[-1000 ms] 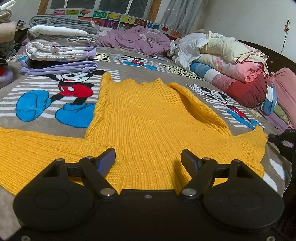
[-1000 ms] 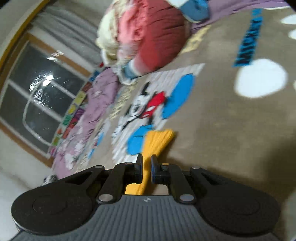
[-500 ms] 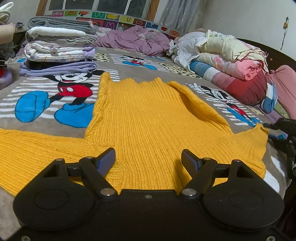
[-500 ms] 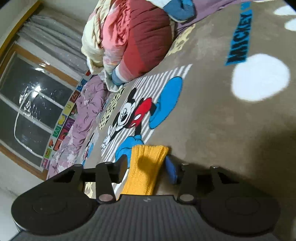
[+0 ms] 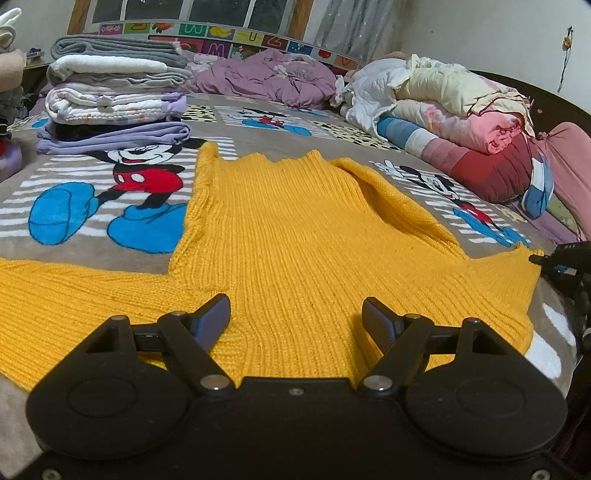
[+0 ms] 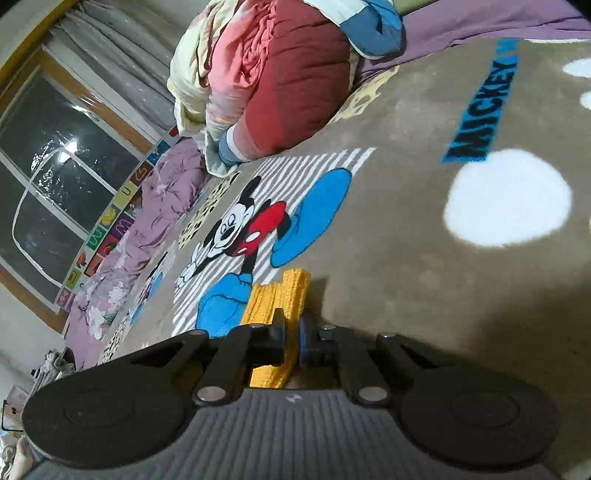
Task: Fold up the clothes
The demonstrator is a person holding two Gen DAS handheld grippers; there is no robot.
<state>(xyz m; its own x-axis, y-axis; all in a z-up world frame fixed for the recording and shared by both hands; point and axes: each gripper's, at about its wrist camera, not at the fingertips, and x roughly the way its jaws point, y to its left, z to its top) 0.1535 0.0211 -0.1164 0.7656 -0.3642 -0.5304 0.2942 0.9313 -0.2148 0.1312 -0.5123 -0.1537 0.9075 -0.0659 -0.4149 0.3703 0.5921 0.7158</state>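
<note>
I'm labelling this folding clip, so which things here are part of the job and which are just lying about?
Part of the job:
yellow knit sweater, spread flat
right gripper, shut on its sleeve cuff
left gripper, open above the hem

Lying about:
stack of folded blankets
purple duvet
heap of quilts
Mickey Mouse bedspread

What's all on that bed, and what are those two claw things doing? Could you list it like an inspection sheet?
Surface: Mickey blanket covering the bed.
Job's things: yellow sweater spread flat, sleeves out sideways.
Clutter: folded stack far left; purple duvet; bedding heap right.
Grippers: left claw open above the sweater; right claw shut on the sleeve end.
Cables: nothing seen.
Surroundings: window, curtain, white wall.
</note>
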